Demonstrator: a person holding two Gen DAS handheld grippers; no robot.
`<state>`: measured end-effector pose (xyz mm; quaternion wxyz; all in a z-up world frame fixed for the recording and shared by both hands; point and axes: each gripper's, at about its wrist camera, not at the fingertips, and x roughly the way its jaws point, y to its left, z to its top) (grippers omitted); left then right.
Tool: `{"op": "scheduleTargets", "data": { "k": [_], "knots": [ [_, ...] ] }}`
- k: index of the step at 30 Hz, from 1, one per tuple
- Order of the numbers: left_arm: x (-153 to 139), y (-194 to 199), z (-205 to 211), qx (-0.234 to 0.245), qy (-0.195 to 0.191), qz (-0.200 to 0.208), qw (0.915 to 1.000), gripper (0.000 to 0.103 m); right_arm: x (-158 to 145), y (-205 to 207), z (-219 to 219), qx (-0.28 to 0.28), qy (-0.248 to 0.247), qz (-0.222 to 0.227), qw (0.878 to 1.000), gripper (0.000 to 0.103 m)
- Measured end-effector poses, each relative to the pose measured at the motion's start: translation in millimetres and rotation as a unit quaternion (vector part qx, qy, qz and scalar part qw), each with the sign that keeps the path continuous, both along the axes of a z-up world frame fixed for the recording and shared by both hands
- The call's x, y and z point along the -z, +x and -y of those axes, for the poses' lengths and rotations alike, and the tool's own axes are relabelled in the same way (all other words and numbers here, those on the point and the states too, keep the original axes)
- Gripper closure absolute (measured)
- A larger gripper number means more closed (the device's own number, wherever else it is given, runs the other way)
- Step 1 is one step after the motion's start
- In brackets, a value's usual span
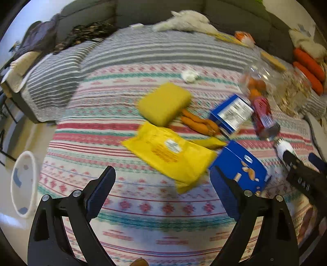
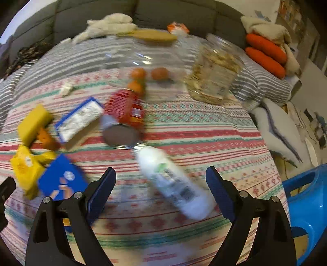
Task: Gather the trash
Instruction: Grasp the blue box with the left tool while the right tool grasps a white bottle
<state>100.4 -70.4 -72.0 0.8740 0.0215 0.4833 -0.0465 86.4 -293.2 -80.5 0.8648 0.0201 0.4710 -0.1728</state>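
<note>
Trash lies on a striped patterned blanket [image 1: 143,206]. In the left wrist view my left gripper [image 1: 163,176] is open and empty just before a yellow bag [image 1: 169,155]; a blue snack box [image 1: 241,165] lies by its right finger. My right gripper [image 2: 161,176] is open around a white bottle [image 2: 173,184] lying between its fingers, not clamped. Beyond it lie a red can [image 2: 124,116], a blue-white carton [image 2: 79,120], a yellow sponge [image 2: 33,122] and the blue box [image 2: 61,180]. The right gripper also shows at the left view's right edge [image 1: 302,176].
A white bin [image 1: 23,184] stands on the floor at left. A blue bin [image 2: 308,206] stands at right. A clear bag of oranges [image 2: 147,75] and a clear jar [image 2: 214,75] lie farther back. A grey sofa [image 2: 173,14] with cushions borders the far side.
</note>
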Motion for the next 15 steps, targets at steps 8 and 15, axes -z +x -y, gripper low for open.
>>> {"op": "scheduleTargets", "data": {
  "k": [8,15],
  "knots": [
    [30,3,40,0.042,-0.072,-0.09,0.9924,0.011,36,9,35,-0.014,0.021,-0.047,0.999,0.016],
    [40,7,60,0.019,-0.1,-0.102,0.9896,0.011,36,3,58,-0.02,0.066,-0.025,0.997,0.054]
  ]
}}
